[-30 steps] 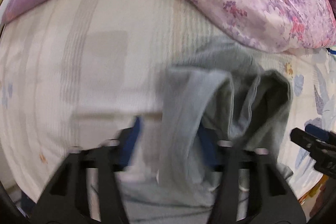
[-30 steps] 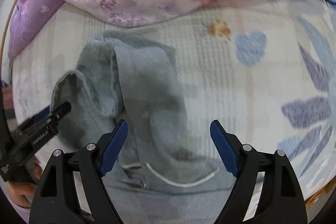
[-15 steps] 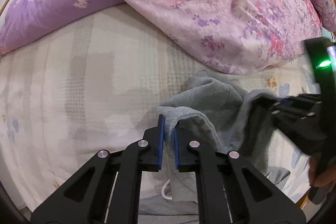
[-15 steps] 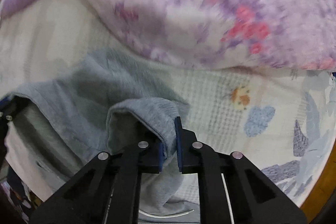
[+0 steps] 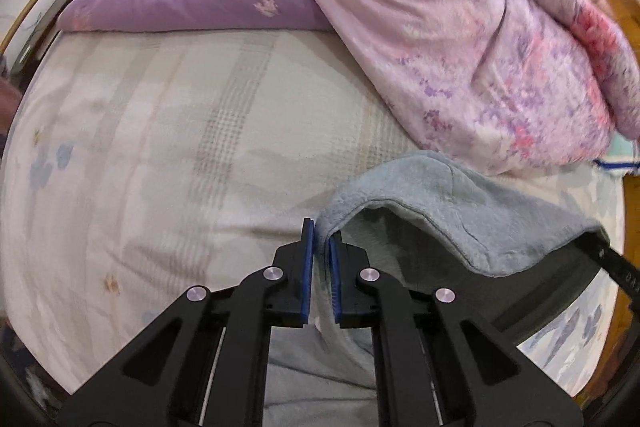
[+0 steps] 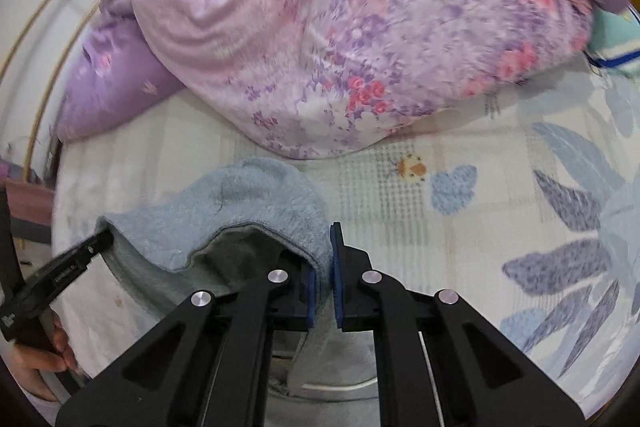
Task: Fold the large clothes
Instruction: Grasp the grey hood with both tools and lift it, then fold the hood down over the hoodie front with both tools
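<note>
Left tool point(image 5: 321, 247) and right tool point(image 6: 323, 255) each pinch the fuzzy grey garment's point(image 5: 460, 203) sagging hem.

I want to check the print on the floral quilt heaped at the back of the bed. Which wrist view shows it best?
The right wrist view: the floral quilt fills its upper half, showing pink roses and purple sprigs, though slightly blurred. The left wrist view has the quilt only at the upper right, mostly its paler side.

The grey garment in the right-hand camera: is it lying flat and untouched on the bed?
No, the right tool has pinched the grey garment's edge, and it hangs tented above the bed sheet.
</note>
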`<state>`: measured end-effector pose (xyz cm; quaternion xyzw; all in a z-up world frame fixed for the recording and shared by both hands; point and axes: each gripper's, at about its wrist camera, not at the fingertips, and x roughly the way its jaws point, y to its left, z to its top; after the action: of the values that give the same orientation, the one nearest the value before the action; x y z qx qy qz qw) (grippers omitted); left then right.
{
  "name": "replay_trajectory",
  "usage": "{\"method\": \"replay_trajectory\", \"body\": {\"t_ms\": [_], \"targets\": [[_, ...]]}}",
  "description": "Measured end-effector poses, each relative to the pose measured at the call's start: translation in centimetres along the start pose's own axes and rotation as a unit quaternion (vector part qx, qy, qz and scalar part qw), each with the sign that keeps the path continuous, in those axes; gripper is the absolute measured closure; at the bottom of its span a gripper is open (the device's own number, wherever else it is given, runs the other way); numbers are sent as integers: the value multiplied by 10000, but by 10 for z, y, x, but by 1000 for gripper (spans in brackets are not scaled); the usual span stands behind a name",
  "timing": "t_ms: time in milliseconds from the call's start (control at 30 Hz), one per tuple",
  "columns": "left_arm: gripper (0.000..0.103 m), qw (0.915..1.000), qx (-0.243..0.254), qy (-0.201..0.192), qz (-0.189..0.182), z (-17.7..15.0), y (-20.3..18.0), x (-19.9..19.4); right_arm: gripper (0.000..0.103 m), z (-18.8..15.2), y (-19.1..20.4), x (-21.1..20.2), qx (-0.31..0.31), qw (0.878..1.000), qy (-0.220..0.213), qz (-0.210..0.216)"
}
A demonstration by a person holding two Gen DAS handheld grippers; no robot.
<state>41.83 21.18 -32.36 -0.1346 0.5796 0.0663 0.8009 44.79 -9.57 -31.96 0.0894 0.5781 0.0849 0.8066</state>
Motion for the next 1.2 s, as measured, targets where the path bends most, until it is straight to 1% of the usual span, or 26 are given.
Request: {"method": "replay_trajectory", "body": {"t_ms": [67, 233, 333, 400, 433, 533, 600, 700, 767, 833, 900, 967, 1000, 1033, 1100, 1133, 1167, 1200], "targets": [[95, 9998, 78, -117, -156, -15, -2, -17, 97, -15, 1, -20, 48, 9998, -200, 85], [95, 9988, 183, -412, -188, -52, -5, -53, 97, -49, 2, -52, 137, 9986, -428, 280], [95, 9980, 167, -571, -218, -76, -5, -74, 97, -77, 2, -77, 183, 9972, -642, 352], [95, 9972, 222, -687, -212, -93, -5, -87, 97, -94, 2, -89, 206, 9964, -714, 403], [95, 9966, 242, -750, -226, -106, -4, -95, 97, -108, 2, -95, 221, 9962, -733, 421], [95, 9964, 245, -769, -253, -133, -1, -105, 97, -139, 0, -104, 247, 9960, -724, 467], [95, 9967, 225, -726, -291, -157, 1, -109, 97, -160, 1, -103, 118, 9965, -707, 429], [95, 9979, 205, -540, -299, -188, 2, -107, 97, -188, -3, -89, 91, 9984, -430, 362], [95, 9990, 242, -353, -163, -213, 5, -99, 97, -210, -7, -77, 11, 9992, -215, 347], [95, 9997, 199, -77, -141, -235, 11, -85, 97, -231, -11, -59, -125, 9998, 93, 114], [95, 9997, 108, 187, -145, -253, 17, -70, 97, -247, -18, -43, -5, 9993, 352, 92], [95, 9989, -10, 437, -143, -274, 26, -49, 97, -268, -28, -18, 63, 9969, 779, -51], [95, 9978, -63, 657, -104, -286, 31, -35, 97, -277, -31, -7, 68, 9952, 965, -130], [95, 9968, -90, 787, -75, -294, 34, -26, 96, -289, -36, 8, 127, 9921, 1232, -182], [95, 9938, -133, 1106, -45, -311, 41, -9, 92, -300, -43, 22, 318, 9872, 1535, -286], [95, 9910, -248, 1317, -7, -320, 45, -2, 88, -307, -47, 25, 547, 9830, 1724, -300], [94, 9886, -446, 1436, -110, -327, 51, 0, 85, -312, -52, 23, 782, 9803, 1801, -197], [86, 9869, -614, 1467, -257, -331, 56, -1, 75, -316, -54, 19, 967, 9788, 1804, -71]]}}
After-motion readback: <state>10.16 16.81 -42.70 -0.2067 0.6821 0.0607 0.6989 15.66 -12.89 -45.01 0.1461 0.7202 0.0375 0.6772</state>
